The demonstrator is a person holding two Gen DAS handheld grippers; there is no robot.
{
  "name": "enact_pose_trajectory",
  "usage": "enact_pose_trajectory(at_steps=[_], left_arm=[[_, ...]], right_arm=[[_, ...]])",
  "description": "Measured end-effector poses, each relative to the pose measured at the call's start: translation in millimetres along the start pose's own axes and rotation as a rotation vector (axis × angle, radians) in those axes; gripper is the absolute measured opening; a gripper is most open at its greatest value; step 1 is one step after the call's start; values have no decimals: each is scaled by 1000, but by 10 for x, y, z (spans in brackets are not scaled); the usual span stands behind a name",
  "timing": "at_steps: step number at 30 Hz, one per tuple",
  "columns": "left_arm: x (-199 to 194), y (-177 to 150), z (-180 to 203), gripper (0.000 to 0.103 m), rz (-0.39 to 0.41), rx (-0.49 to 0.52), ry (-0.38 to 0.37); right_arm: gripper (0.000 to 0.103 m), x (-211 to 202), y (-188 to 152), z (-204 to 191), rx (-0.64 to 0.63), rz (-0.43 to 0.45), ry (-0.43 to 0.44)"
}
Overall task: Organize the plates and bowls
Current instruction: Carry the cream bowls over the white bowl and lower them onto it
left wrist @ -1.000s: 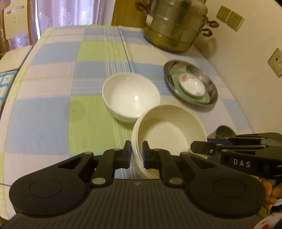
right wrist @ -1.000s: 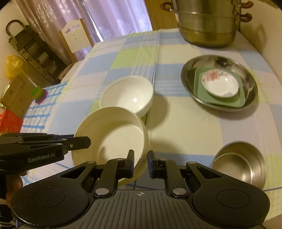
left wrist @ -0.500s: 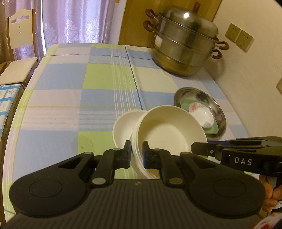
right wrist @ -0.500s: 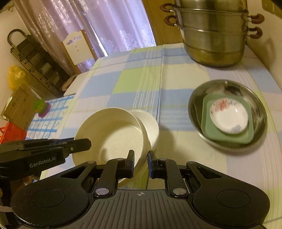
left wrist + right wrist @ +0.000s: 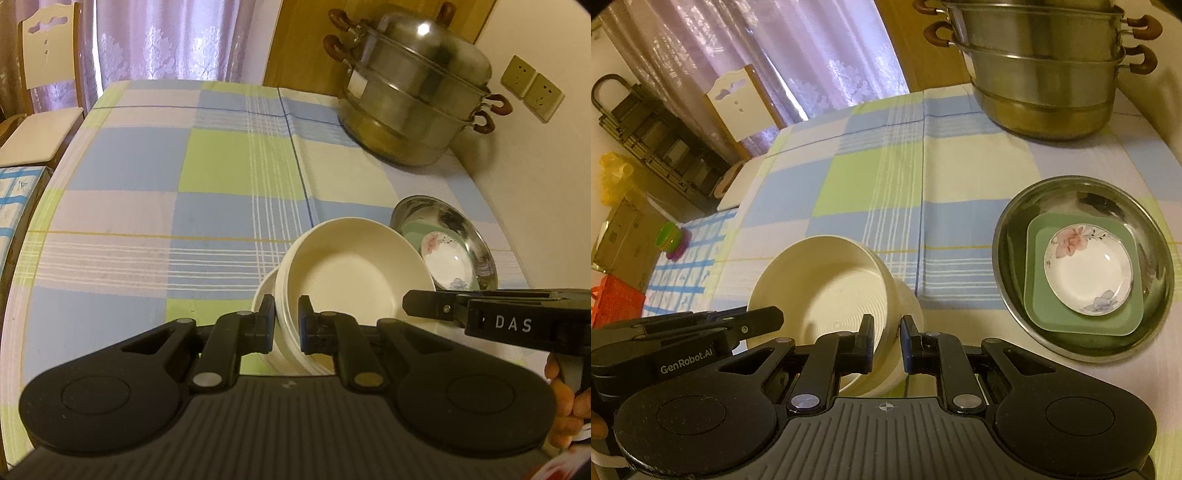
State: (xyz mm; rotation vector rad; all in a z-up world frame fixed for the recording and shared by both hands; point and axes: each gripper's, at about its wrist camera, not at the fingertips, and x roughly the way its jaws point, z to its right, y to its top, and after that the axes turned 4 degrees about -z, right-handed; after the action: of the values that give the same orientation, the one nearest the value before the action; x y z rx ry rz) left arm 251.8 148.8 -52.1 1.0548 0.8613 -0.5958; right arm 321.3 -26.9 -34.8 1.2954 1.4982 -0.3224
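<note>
The cream bowl (image 5: 354, 273) is matte, with fine concentric ridges across its inner floor and horizontal ribbing on its outer wall. It is tipped up on edge above the checked tablecloth (image 5: 140, 162), a woven cloth of blue, green and pale squares crossed by white stripes. Behind and under it sits a smoother, glossier white bowl (image 5: 264, 291), of which only a sliver of rim shows; in the right wrist view it peeks out at (image 5: 908, 295). Whether the two touch cannot be told.

Near the wall, a shiny steel basin (image 5: 1082, 266) holds a square green plate (image 5: 1039, 295) with rounded corners, and on that plate rests a small round white dish (image 5: 1089, 273) painted with flowers. Further back stands a tiered steel steamer (image 5: 413, 96) with a domed lid and brown handles.

The left claw (image 5: 286, 325) is narrowed onto the cream bowl's near rim, one finger outside the wall and one inside. The right claw (image 5: 886, 345) grips the opposite rim the same way, its fingers (image 5: 866, 343) pinching the wall between them. Both claws together carry the bowl.
</note>
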Motion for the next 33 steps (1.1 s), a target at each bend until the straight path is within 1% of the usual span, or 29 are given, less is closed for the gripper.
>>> enact_pose_trajectory(at_steps=[12,24,28,30,31,32,33], left_arm=[[219,3,-74,11,-40,-21,15],[348,2,-101,11,-84,-47,5],[319,0,-86,12,-74,-36,9],[298,9,-74,13,-67,-31,14],[278,10,-69,14,-62,-29,17],[254,11,-63,15,-55,-26,19],[222,6,-54,15,-49,-24,20]], right_arm=[[16,251,-6,49,16,-42,-11],[16,343,8,65,33,-77,-24],[16,333,2,76,42,-71,-34],[20,306,-4,76,37,-57,-46],[28,282,-6,78,32,-45,-50],[40,258,-9,78,30,-36,-51],[44,227,-13,77,28,-25,-52]])
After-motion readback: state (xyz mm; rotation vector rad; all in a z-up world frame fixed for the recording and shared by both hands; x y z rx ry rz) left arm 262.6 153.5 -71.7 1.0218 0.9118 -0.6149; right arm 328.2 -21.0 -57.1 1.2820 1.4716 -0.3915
